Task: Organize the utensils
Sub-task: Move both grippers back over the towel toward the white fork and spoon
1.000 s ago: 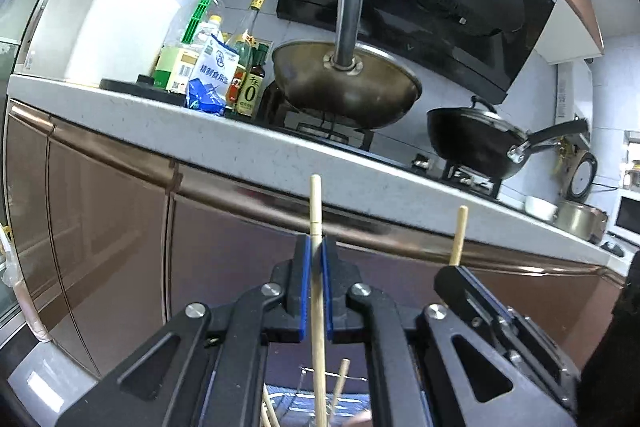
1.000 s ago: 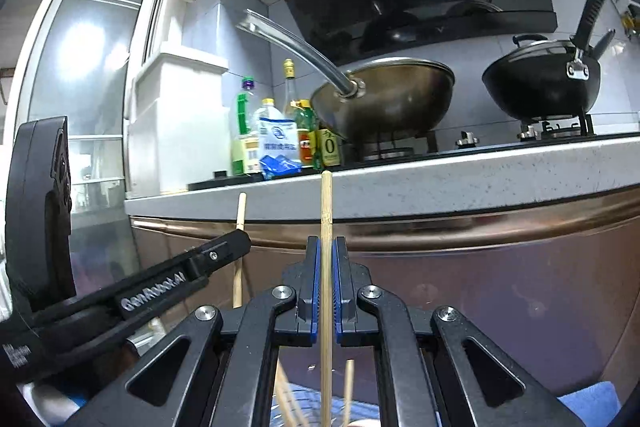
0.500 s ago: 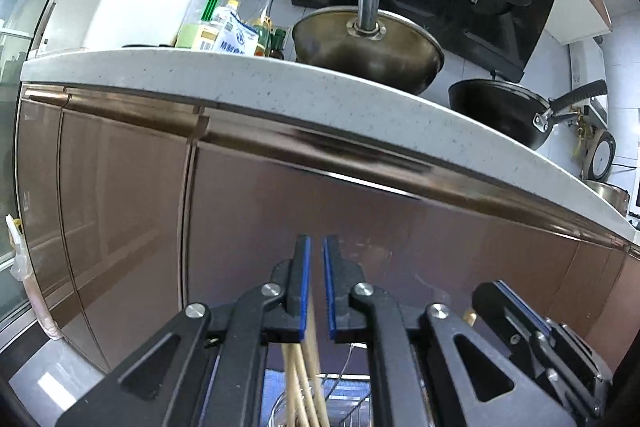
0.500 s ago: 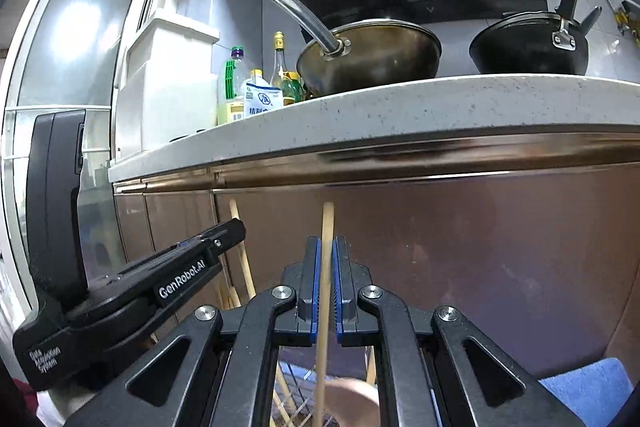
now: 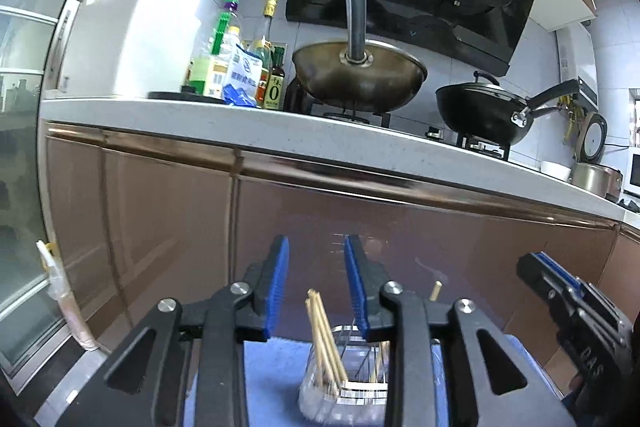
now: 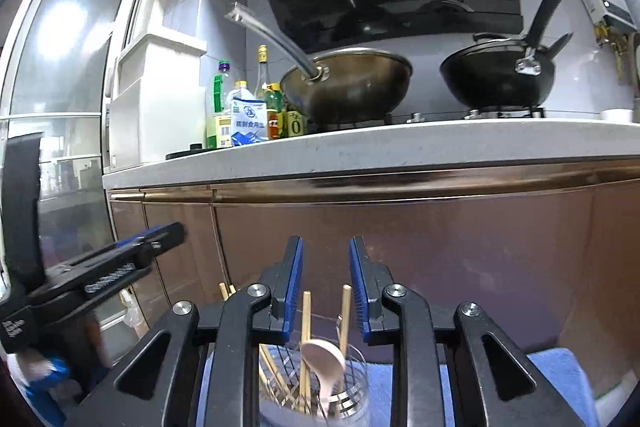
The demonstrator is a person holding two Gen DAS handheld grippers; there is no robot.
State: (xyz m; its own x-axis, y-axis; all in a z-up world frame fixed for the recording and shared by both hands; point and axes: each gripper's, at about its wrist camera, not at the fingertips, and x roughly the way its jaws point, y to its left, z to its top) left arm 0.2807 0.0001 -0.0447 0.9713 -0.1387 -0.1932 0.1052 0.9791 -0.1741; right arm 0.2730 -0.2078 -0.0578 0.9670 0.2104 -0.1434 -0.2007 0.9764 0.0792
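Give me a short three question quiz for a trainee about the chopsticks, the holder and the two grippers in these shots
1. True or false: the left gripper still clamps a chopstick.
2. Which utensil stands among the chopsticks in the clear holder? A fork, B pale spoon, C knife.
3. Fill in: the holder sits on a ____ cloth.

Key:
1. False. Its jaws are opening, nothing between them; the right gripper likewise.
2. B, the pale spoon.
3. Blue.

Bright daylight glares through the window (image 6: pixel 60 27); fisheye edges curve, corners darken.
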